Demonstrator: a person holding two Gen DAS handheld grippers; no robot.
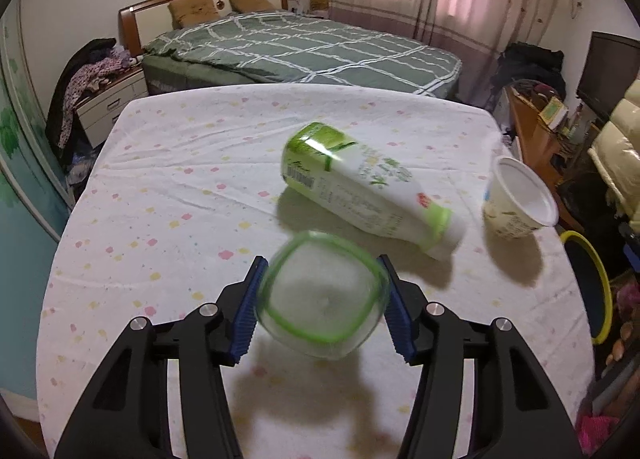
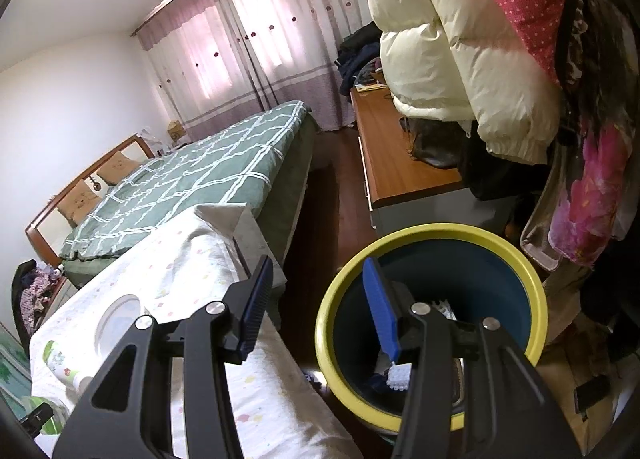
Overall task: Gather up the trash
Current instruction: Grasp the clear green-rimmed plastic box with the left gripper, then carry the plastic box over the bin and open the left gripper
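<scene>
A clear plastic cup (image 1: 323, 295) with a green rim, blurred, sat clamped between the blue pads of the left tongs (image 1: 322, 301) above the counter (image 1: 168, 187). Just beyond lay a white-and-green bottle (image 1: 368, 191) and a white tub (image 1: 518, 199). The right tongs (image 2: 320, 309) gaped wide, empty, over the yellow-rimmed bin (image 2: 404, 243).
</scene>
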